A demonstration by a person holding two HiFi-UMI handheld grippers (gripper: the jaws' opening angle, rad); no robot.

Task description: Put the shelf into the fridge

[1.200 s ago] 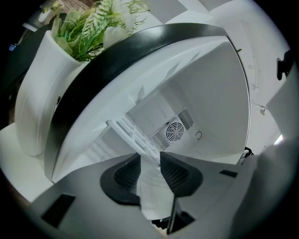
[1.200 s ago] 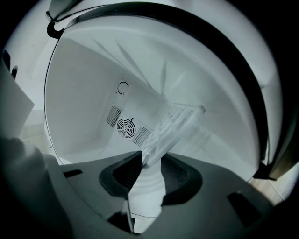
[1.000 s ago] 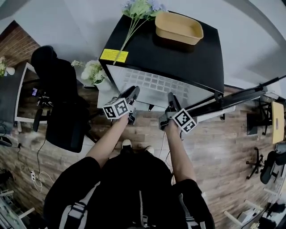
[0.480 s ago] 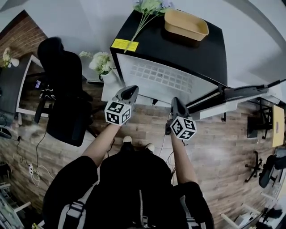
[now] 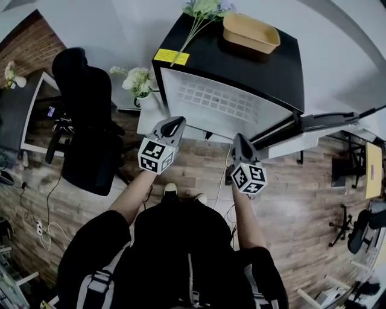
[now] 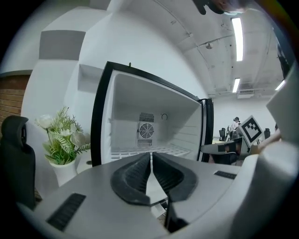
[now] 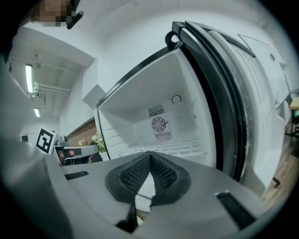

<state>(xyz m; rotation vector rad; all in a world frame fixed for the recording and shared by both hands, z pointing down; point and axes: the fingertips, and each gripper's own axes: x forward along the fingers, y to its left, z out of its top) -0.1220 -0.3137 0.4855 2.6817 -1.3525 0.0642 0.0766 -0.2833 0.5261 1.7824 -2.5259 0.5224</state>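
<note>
Both grippers have drawn back from the fridge (image 5: 259,66) within the last second. The left gripper (image 5: 176,124) and right gripper (image 5: 239,140) now hover with jaws closed on nothing. We judge the shelf (image 5: 220,102) released. It lies level inside, seemingly seated, though its rails are unclear. Below us is a wooden floor (image 5: 199,166), with an office chair (image 5: 84,121) to the left.

Tan tray (image 5: 251,33), flowers (image 5: 202,9) atop fridge (image 5: 241,69)
</note>
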